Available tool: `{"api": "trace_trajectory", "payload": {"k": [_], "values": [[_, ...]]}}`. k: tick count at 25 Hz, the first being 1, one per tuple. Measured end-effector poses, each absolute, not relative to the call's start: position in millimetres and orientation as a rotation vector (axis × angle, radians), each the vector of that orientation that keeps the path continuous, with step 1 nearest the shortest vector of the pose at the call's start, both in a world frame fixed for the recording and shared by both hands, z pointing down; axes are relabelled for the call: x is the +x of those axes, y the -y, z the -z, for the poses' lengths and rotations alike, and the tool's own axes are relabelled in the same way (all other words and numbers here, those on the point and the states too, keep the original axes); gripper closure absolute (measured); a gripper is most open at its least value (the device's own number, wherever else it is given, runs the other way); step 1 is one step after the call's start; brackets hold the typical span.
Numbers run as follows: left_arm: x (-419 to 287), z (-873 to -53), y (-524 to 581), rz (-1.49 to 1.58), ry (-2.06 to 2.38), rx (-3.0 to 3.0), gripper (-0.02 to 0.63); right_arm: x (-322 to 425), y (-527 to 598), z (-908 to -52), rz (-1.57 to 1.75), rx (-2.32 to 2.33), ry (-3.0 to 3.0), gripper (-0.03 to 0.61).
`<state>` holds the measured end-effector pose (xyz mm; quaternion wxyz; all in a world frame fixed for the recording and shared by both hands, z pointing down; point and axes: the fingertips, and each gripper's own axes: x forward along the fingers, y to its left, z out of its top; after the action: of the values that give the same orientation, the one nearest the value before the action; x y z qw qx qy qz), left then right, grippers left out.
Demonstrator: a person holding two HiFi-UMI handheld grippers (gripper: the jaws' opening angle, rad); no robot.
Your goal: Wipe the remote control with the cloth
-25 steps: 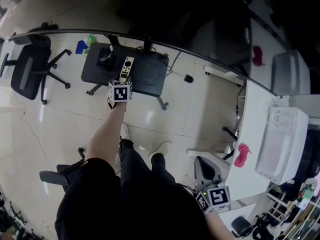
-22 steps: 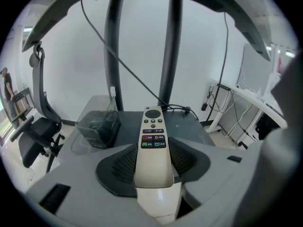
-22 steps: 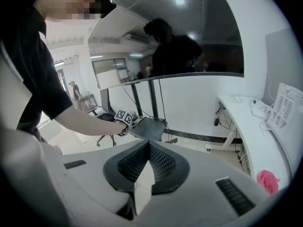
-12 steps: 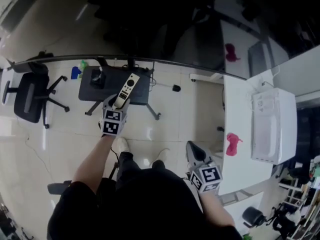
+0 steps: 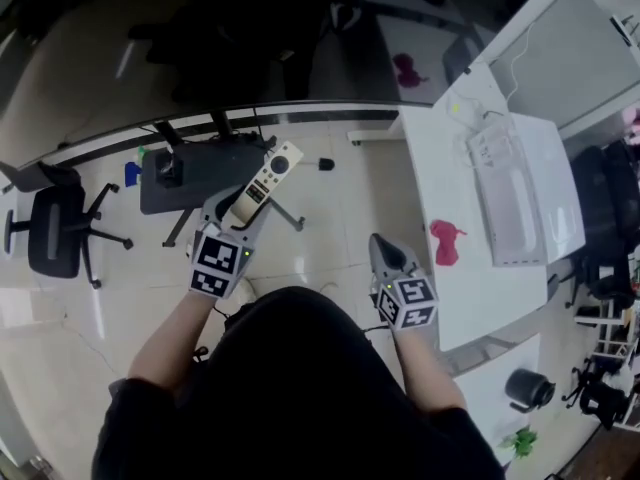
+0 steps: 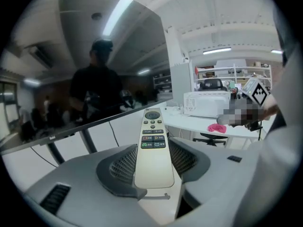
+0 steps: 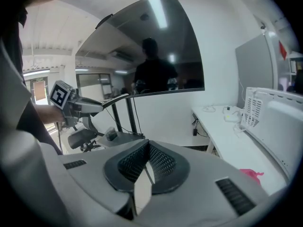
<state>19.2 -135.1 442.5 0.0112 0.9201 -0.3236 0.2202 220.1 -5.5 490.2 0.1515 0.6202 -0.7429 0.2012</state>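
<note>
Remote control [image 6: 154,148], a slim cream bar with a round pad and small coloured buttons, is clamped at its lower end between my left gripper's [image 5: 243,208] ribbed dark pads. A second ago I held it low over the black chair [image 5: 195,168]; now it's lifted and tilted rightward. My right gripper [image 5: 384,246], pads pressed together on nothing, has come nearer the crumpled pink cloth [image 5: 446,242] on the smooth white table [image 5: 430,158].

My remote control [image 5: 262,183] was slim and cream-white, buttons face up toward its far end. Its near end sat clamped between the jaws of my left gripper [image 5: 240,213], pointing away from me. The cloth [image 5: 446,242], pink and crumpled, lay on the white table [image 5: 430,168], well apart from it.
</note>
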Motion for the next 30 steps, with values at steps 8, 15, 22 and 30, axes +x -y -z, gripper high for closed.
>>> {"api": "trace_trajectory", "payload": {"k": [8, 15, 22, 30], "values": [[44, -412, 106, -0.663, 0.918, 2.968, 0.405, 292, -14, -522, -0.597, 1.858, 1.905, 0.567], [49, -420, 93, -0.723, 0.929, 2.959, 0.405, 440, -33, -577, -0.577, 1.911, 1.505, 0.402], [53, -421, 85, -0.762, 0.963, 2.948, 0.405, 506, -46, -660, -0.751, 1.679, 1.330, 0.333], [57, -421, 80, -0.807, 1.001, 2.946, 0.405, 510, -50, -686, -1.026, 1.678, 1.374, 0.407]]}}
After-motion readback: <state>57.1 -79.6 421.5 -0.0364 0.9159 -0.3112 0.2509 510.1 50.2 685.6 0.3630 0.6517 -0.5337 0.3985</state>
